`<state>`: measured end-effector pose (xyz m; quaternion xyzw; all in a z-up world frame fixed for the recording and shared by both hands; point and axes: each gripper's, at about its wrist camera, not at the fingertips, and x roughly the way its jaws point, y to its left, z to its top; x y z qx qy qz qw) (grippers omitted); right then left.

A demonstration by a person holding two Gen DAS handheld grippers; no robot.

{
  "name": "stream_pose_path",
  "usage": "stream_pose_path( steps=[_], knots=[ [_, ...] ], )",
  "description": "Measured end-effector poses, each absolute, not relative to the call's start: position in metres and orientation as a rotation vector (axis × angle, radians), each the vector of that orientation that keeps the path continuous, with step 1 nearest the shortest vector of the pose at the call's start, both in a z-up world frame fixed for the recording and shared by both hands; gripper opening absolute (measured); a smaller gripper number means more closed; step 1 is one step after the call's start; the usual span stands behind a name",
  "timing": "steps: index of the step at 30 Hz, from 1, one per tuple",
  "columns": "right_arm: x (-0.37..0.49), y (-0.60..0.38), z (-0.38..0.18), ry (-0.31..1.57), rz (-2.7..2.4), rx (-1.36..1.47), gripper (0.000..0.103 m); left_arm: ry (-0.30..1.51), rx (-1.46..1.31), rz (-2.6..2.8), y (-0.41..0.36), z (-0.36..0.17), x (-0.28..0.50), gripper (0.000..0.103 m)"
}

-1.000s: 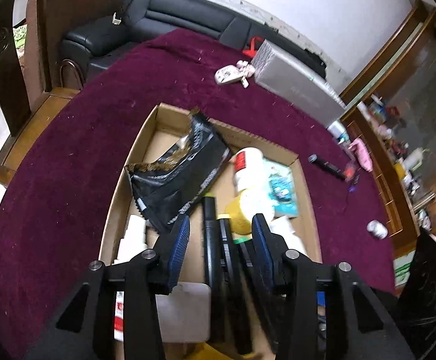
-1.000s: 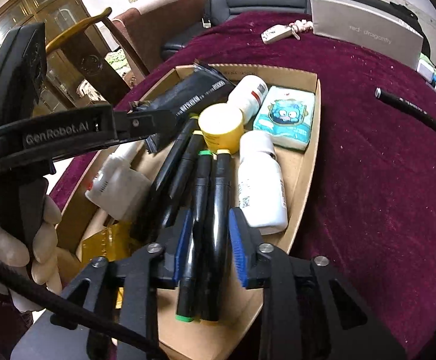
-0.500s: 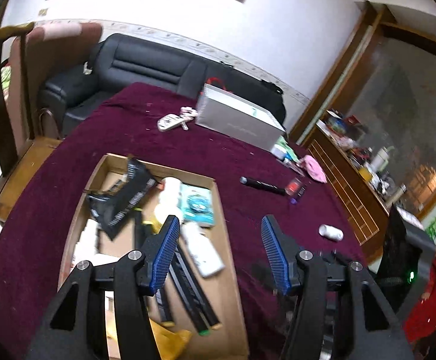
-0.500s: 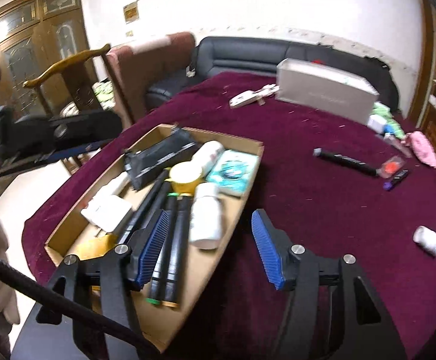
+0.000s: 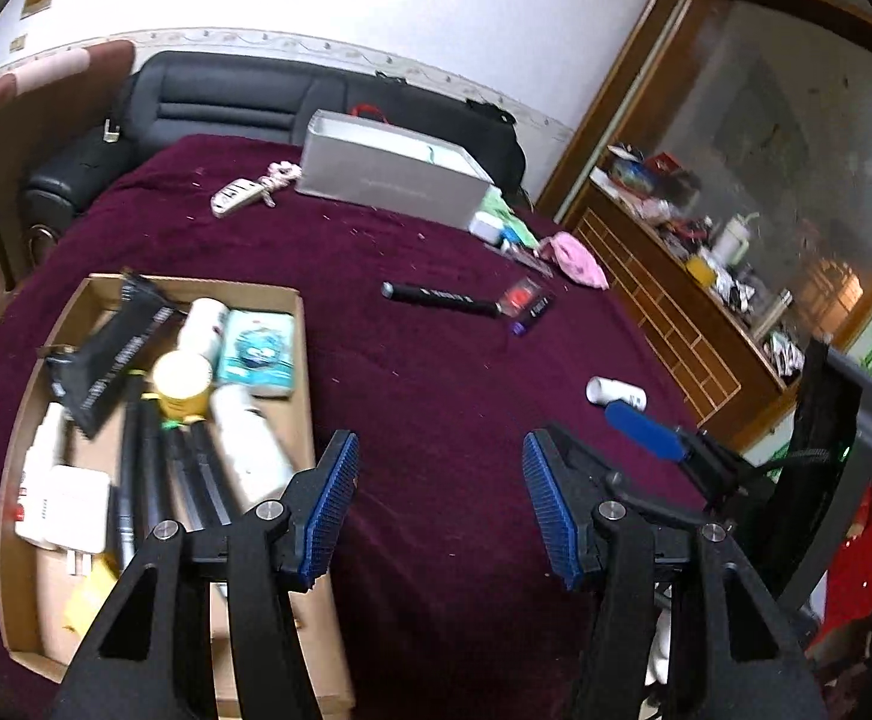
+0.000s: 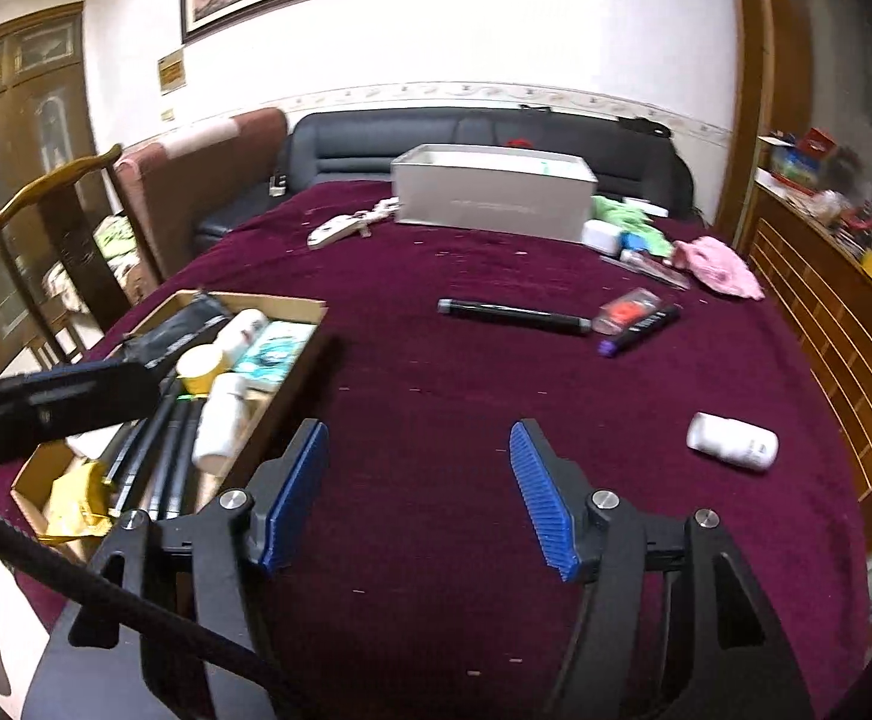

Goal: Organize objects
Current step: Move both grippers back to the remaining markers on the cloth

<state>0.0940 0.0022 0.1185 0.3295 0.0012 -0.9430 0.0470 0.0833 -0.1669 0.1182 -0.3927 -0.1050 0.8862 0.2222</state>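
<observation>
The left gripper (image 5: 439, 501) is wide apart with nothing in it. The right gripper (image 6: 418, 492) is opening, and nothing is between its blue pads either. Both hang over the dark red cloth on the desk (image 6: 436, 396). The cardboard box (image 5: 301, 360) sits on the left side, full of black markers, white bottles and a yellow lid. A black marker (image 6: 514, 315) lies alone in the middle. A small white bottle (image 6: 731, 441) lies on its side at the right.
</observation>
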Motion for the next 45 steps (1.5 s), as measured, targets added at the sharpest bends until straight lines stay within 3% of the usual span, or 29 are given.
stream_pose_path(
  steps=[3, 12, 19, 24, 27, 29, 31, 34, 37, 40, 45],
  knots=[
    [0.095, 0.021, 0.118, -0.016, -2.904, 1.012, 0.068, -0.252, -1.113, 2.421, -0.144, 0.112, 0.081, 0.051],
    [0.079, 0.082, 0.109, -0.078, -2.921, 1.071, 0.068, -0.163, -1.247, 2.352, -0.088, 0.079, 0.063, 0.05],
    [0.039, 0.222, 0.094, -0.713, -2.823, 1.213, 0.068, -0.016, -1.324, 2.326, -0.053, 0.04, 0.05, 0.05],
    [0.018, 0.257, 0.078, -0.911, -2.771, 1.238, 0.068, 0.012, -1.365, 2.303, -0.04, 0.018, 0.041, 0.052],
    [0.003, 0.265, 0.07, -1.006, -2.75, 1.217, 0.068, 0.02, -1.344, 2.284, -0.035, 0.016, 0.042, 0.069],
    [-0.009, 0.266, 0.068, -0.995, -2.783, 1.206, 0.068, -0.084, -1.285, 2.241, -0.035, 0.013, 0.045, 0.101],
    [-0.014, 0.266, 0.065, -0.985, -2.807, 1.184, 0.068, -0.07, -1.249, 2.256, -0.031, 0.012, 0.05, 0.101],
    [-0.01, 0.272, 0.056, -1.016, -2.806, 1.168, 0.068, 0.119, -1.332, 2.21, -0.014, 0.015, 0.046, 0.101],
    [-0.002, 0.283, 0.051, -1.058, -2.826, 1.164, 0.068, 0.029, -1.339, 2.162, -0.017, 0.033, 0.008, 0.091],
    [0.0, 0.291, 0.05, -1.114, -2.809, 1.145, 0.068, 0.266, -1.143, 2.348, -0.01, 0.059, -0.04, 0.091],
    [-0.006, 0.291, 0.049, -1.098, -2.809, 1.157, 0.068, 0.602, -0.979, 2.358, 0.013, 0.054, -0.107, 0.092]
  ],
)
